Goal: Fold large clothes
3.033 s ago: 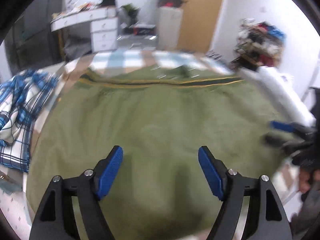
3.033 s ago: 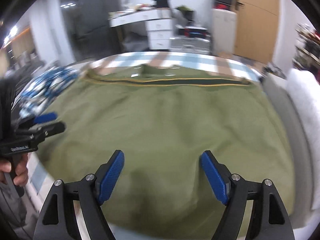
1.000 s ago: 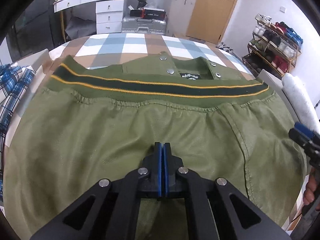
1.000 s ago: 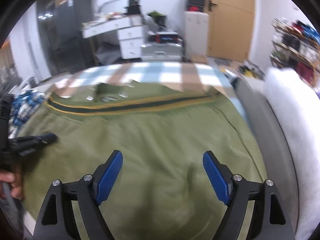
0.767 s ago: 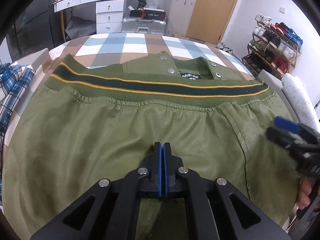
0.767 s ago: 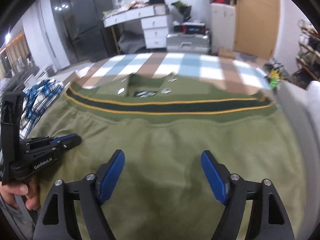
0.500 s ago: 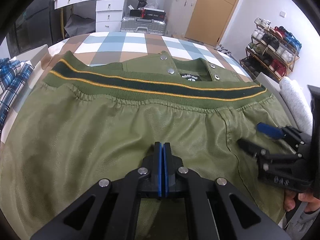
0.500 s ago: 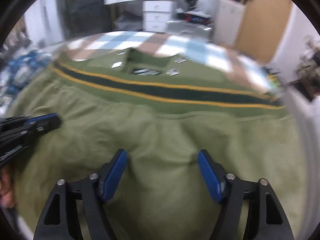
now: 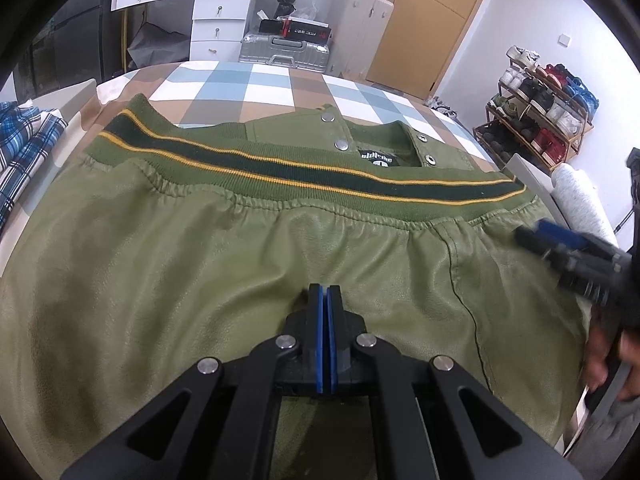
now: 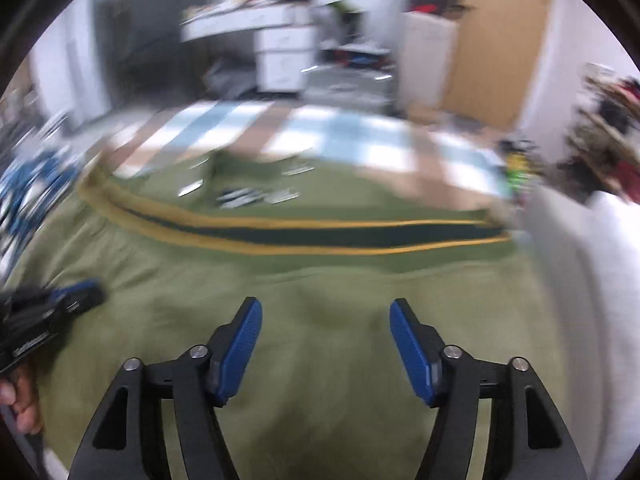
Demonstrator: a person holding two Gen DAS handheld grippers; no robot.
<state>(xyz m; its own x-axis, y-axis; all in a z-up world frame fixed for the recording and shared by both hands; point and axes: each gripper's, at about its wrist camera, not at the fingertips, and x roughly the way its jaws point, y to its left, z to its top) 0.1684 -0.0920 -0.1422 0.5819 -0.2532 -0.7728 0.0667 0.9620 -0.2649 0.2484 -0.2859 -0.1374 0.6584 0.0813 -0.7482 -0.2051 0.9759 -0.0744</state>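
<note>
An olive green jacket (image 9: 200,264) lies flat on the checked table, its dark ribbed hem with two yellow stripes (image 9: 304,172) across the far side and snap buttons beyond it. My left gripper (image 9: 324,300) is shut, its blue pads together just over the jacket's middle; whether it pinches fabric I cannot tell. My right gripper (image 10: 326,336) is open above the jacket (image 10: 320,400), in a blurred view. It also shows at the right of the left wrist view (image 9: 560,240). The left gripper shows at the left edge of the right wrist view (image 10: 76,294).
A blue plaid shirt (image 9: 20,148) lies at the table's left edge. A white cushion (image 9: 580,196) lies along the right side. White drawers (image 9: 216,20), a silver suitcase (image 9: 288,50) and a shoe rack (image 9: 540,120) stand beyond the table (image 9: 256,84).
My left gripper closed from open and has stayed shut over the jacket. My right gripper, still open, has swept in over the jacket's right part and is moving fast.
</note>
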